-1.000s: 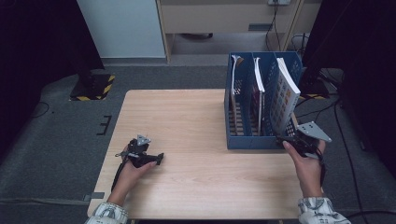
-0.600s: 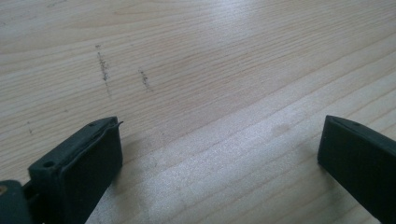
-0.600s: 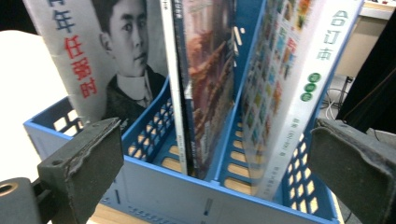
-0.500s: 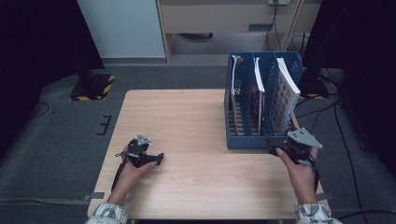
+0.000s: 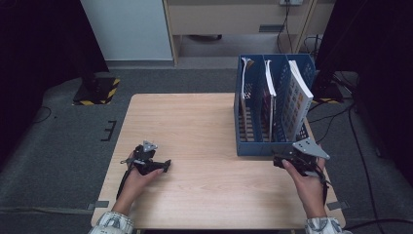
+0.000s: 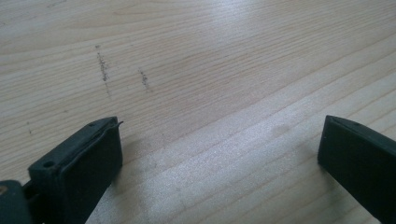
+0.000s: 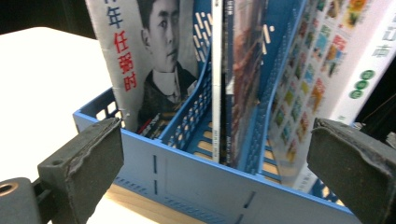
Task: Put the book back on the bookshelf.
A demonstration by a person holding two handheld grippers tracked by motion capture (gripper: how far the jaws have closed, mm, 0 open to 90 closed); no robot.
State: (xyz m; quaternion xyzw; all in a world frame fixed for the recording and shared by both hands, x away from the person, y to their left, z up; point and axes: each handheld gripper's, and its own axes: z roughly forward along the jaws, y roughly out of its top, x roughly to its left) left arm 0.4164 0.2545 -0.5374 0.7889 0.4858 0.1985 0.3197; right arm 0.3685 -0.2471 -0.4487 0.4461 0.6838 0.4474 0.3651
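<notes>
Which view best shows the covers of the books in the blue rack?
The right gripper view: the books stand close, covers legible, in the blue rack. The high view shows their top edges and one cover.

A yellow-black striped block (image 5: 100,90) sits on grey carpet (image 5: 58,146) beside the table (image 5: 195,122)

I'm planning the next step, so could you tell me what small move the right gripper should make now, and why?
Probably ease the right gripper forward and up toward a book in the blue rack. Its jaws stand wide open and empty just short of the rack's front wall, below the books' tops. The left gripper rests open on the table.
</notes>
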